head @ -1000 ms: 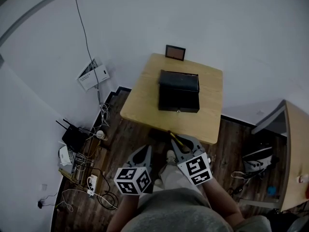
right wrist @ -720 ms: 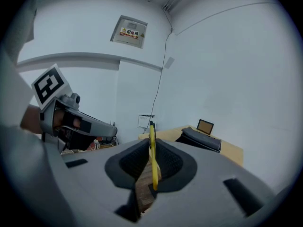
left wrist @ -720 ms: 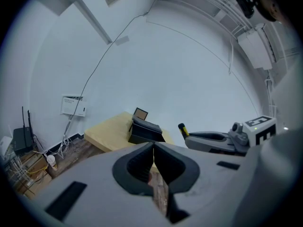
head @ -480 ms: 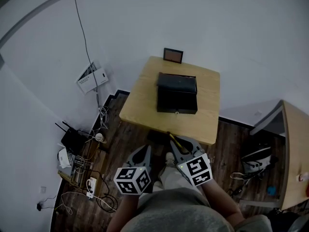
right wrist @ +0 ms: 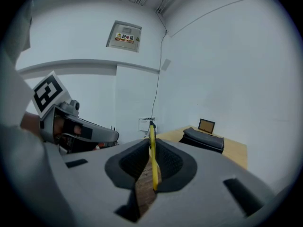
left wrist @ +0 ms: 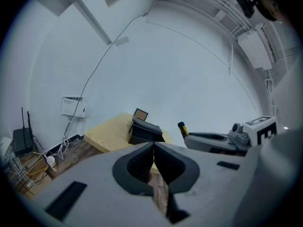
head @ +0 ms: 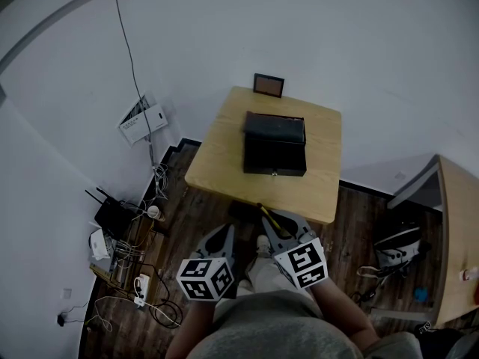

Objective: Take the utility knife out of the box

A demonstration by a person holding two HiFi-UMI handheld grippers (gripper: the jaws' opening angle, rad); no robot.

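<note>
Between the right gripper (right wrist: 151,141) pads: the utility knife (right wrist: 153,171), thin yellow body with a black tip, clamped edge-on, jaws narrow around it. It's over the dark plank floor (head: 209,208), just short of the surface (head: 217,167). Box (head: 275,144) sits mid-surface: black, rectangular, matte, lid down, small catch on the front face. Left gripper (left wrist: 154,148) jaws together, nothing in them. My read: extraction looks done, knife is out and well apart from the box; only setting it down might be left. Surface is pale smooth wood with rounded corners; small dark-framed picture (head: 269,85) at its far edge
</note>
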